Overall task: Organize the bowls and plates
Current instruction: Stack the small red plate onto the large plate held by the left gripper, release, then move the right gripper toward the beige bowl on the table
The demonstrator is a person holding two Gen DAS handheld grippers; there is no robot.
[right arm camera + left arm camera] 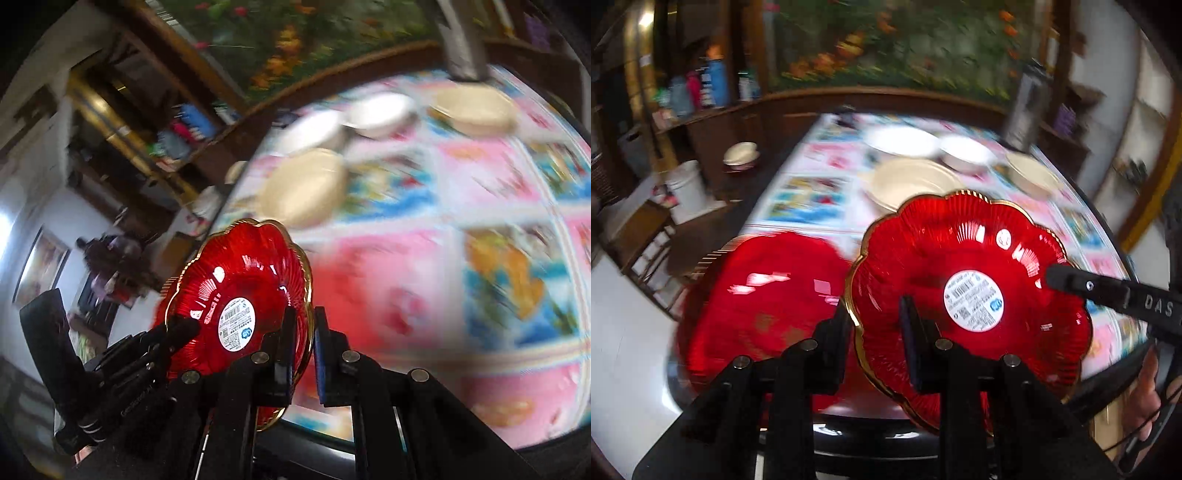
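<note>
Left wrist view: left gripper (877, 343) fingers (916, 354) straddle the gold rim of a red scalloped glass plate (971, 280), one finger on the outside, one over the inner face, narrowed down to the rim thickness, so it looks pinched. Plate is tilted up off the desk (812, 206), white sticker label (973, 301) facing the camera. Right gripper's finger (1108, 291) reaches the same plate's far rim from the right; likely both grippers share it to steady a slippery glass edge. Second red plate (764, 299) sits just left and lower, near the desk edge, blurred; probably the stack target. Further back on the desk: cream plate (912, 181), white plate (901, 142), white bowl (966, 151), cream bowl (1030, 173). All look empty.

Right wrist view: right gripper (304, 347) fingers nearly closed on the plate's rim, one finger either side of the gold edge; plate held up on edge above the near desk edge, label toward the left gripper (177, 332), which touches the opposite rim. Cream and white dishes blurred behind, nothing visible in them. Heavy motion blur; contact pressure cannot be told.
</note>
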